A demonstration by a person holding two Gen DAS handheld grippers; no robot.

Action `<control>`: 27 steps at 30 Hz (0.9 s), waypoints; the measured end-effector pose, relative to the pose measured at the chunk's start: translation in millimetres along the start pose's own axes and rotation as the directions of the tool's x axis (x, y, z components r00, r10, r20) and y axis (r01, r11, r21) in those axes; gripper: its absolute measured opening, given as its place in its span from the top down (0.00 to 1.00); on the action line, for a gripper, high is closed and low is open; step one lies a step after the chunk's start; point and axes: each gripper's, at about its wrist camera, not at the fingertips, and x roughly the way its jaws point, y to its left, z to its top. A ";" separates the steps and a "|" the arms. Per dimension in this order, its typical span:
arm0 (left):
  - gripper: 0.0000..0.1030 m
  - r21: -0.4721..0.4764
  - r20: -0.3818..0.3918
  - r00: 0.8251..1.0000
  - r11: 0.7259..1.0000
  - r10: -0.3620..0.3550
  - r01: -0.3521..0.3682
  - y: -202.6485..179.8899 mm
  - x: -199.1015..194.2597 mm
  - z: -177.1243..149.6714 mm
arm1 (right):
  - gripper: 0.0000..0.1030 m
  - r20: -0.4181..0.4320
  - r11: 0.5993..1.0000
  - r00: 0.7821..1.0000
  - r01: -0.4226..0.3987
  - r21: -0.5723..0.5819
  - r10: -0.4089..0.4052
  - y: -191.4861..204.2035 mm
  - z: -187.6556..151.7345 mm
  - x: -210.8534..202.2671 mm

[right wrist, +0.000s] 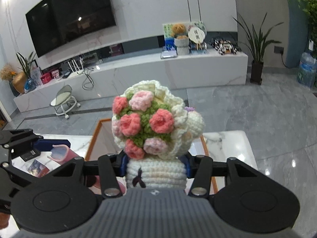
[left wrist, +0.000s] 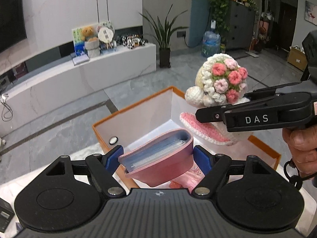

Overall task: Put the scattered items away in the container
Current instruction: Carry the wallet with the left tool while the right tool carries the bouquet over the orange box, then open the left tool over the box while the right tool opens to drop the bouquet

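My left gripper (left wrist: 158, 156) is shut on a pink card holder (left wrist: 158, 158) with clear sleeves, held over the near edge of the orange box (left wrist: 126, 111) with white inside walls. My right gripper (right wrist: 155, 165) is shut on a crocheted white doll with a pink flower bouquet (right wrist: 146, 123); in the left wrist view the doll (left wrist: 220, 81) hangs above the box's right side, held by the right gripper (left wrist: 206, 113). In the right wrist view the left gripper (right wrist: 53, 144) and card holder (right wrist: 61, 151) show at the left, and the box rim (right wrist: 95, 136) lies behind the doll.
The box sits on a white marble table (right wrist: 223, 138). A pink item (left wrist: 190, 175) lies in the box under the card holder. Small cards (right wrist: 37, 167) and a dark object (left wrist: 6, 214) lie on the table at the left. Grey floor lies beyond.
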 end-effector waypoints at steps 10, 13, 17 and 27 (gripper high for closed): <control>0.12 0.006 -0.056 0.998 1.000 0.016 -0.015 -4.2 24.3 -15.3 | 0.48 -0.069 1.000 0.998 0.004 0.020 -0.003 -4.8 -7.3 25.9; 0.12 0.010 -0.062 0.998 1.000 0.023 -0.023 -4.5 28.0 -17.4 | 0.48 -0.081 1.000 0.997 0.005 0.015 -0.003 -5.0 -7.7 31.0; 0.11 0.023 -0.068 0.997 0.999 0.035 -0.033 -6.0 32.6 -18.8 | 0.45 -0.089 1.000 0.996 0.008 0.013 -0.006 -5.0 -7.7 33.3; 0.10 0.038 -0.046 0.997 0.998 0.061 -0.060 -11.5 33.9 -18.9 | 0.36 -0.080 1.000 0.997 0.024 -0.004 -0.024 -2.1 -6.3 30.8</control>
